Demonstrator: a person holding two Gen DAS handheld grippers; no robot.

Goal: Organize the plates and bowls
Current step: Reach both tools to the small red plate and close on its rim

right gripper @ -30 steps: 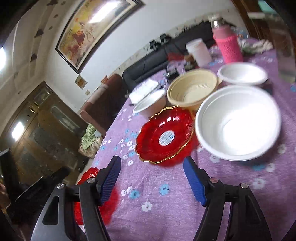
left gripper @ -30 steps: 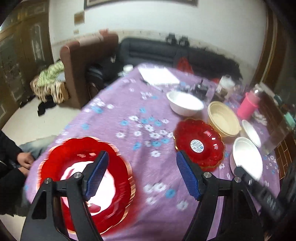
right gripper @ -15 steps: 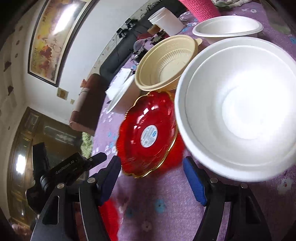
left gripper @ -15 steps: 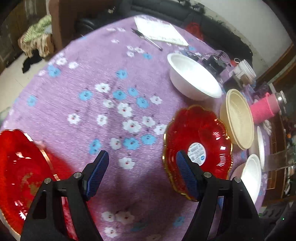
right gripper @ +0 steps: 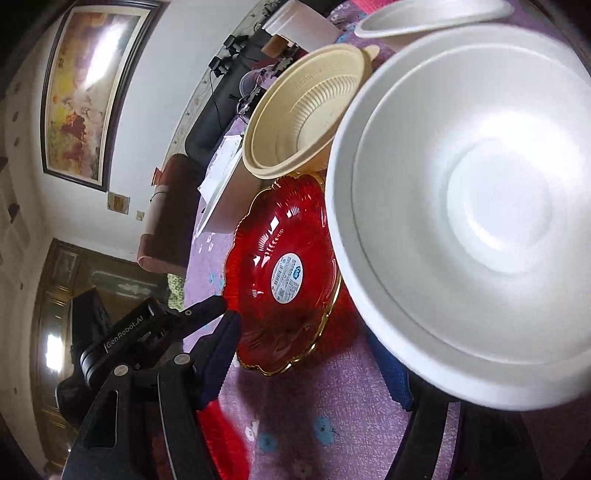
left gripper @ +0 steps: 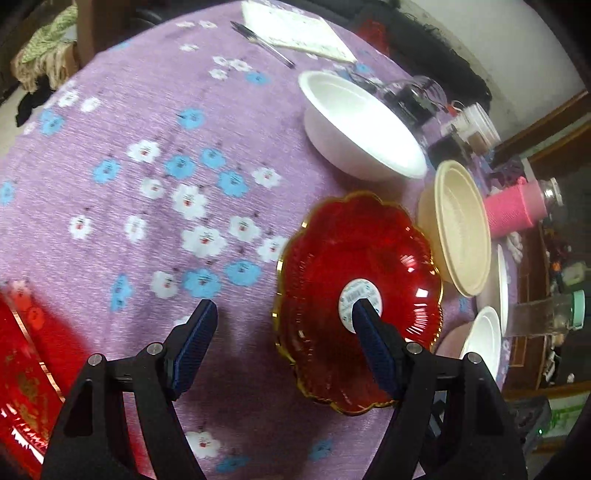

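Observation:
A red scalloped plate (left gripper: 332, 266) with a gold rim and a round sticker lies mid-table. My left gripper (left gripper: 282, 326) is open over its left edge: one finger hangs above the sticker, the other above the purple cloth. A second red plate (left gripper: 22, 387) lies at the lower left. In the right wrist view a large white bowl (right gripper: 480, 221) fills the right side. My right gripper (right gripper: 306, 365) is open, and the bowl's near rim hides most of its right finger. The red plate (right gripper: 288, 273) lies just beyond, with the left gripper (right gripper: 166, 328) beside it.
A white bowl (left gripper: 358, 129), a beige bowl (left gripper: 458, 229) and two more white bowls (left gripper: 484, 339) ring the red plate. A pink bottle (left gripper: 517, 210), jars, a notepad (left gripper: 295, 29) and a pen stand further back. A sofa lies past the table's far edge.
The left gripper swung from the large red plate to the sticker plate and tilted down. The right gripper rolled and closed in on the big white bowl. Both stayed open.

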